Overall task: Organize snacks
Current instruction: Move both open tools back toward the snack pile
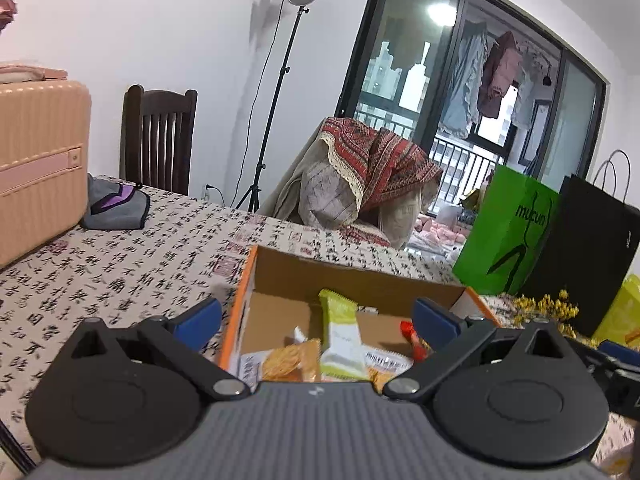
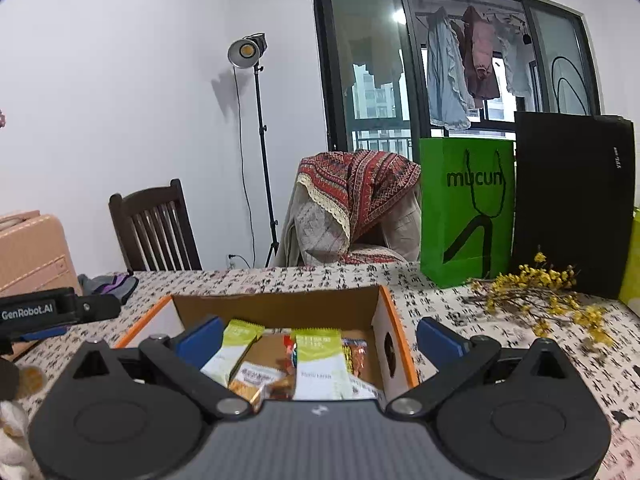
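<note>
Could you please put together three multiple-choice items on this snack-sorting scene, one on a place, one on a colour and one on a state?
1. Where do the snack packets lie?
A. Inside the cardboard box
B. On top of the suitcase
C. In the green bag

2. What colour is the paper bag printed with "mucun"?
A. Red
B. Green
C. White

3. How do the right gripper's fingers stand?
A. Shut on a packet
B. Shut on the box wall
C. Spread apart, holding nothing

Answers:
1. A: the packets sit between the walls of the cardboard box with the orange rim.
2. B: the bag beside the black bag is bright green.
3. C: both blue fingers stand wide apart above the box, with no packet pressed between them.
</note>
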### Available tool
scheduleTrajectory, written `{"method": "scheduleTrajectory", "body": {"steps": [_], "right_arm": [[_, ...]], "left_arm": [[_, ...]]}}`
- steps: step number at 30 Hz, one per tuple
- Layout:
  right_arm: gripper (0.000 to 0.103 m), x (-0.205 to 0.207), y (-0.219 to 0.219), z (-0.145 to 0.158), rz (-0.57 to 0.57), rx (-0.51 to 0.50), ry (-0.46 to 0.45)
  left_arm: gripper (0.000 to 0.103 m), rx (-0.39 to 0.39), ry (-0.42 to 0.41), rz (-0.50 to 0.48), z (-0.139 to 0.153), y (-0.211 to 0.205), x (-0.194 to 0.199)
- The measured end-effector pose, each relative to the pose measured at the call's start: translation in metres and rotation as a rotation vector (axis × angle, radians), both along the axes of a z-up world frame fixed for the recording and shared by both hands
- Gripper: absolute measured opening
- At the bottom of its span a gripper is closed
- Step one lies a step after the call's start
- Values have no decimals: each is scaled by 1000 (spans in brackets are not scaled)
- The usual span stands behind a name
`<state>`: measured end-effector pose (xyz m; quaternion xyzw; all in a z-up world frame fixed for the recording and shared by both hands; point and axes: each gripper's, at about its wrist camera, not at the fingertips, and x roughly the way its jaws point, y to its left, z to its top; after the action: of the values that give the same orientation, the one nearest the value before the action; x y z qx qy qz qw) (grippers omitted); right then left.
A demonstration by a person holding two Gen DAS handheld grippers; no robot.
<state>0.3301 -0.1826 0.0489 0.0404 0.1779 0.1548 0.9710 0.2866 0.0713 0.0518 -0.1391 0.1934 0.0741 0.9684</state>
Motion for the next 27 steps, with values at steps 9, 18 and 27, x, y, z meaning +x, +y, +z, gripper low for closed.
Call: {"method": "scheduleTrajectory", "body": {"steps": [9,18,27], "right_arm": [[103,-42,-13,-19,4,-32,45],[103,-82,-30,-54,0,-35,128],[103,-99,-44,-80,-15,-41,193]], "left_arm": [[103,16,61,-53,-21,12,-47],[103,34,89,-95,-51,24,-89],[103,63,72,-124,-77,28,-110]]}}
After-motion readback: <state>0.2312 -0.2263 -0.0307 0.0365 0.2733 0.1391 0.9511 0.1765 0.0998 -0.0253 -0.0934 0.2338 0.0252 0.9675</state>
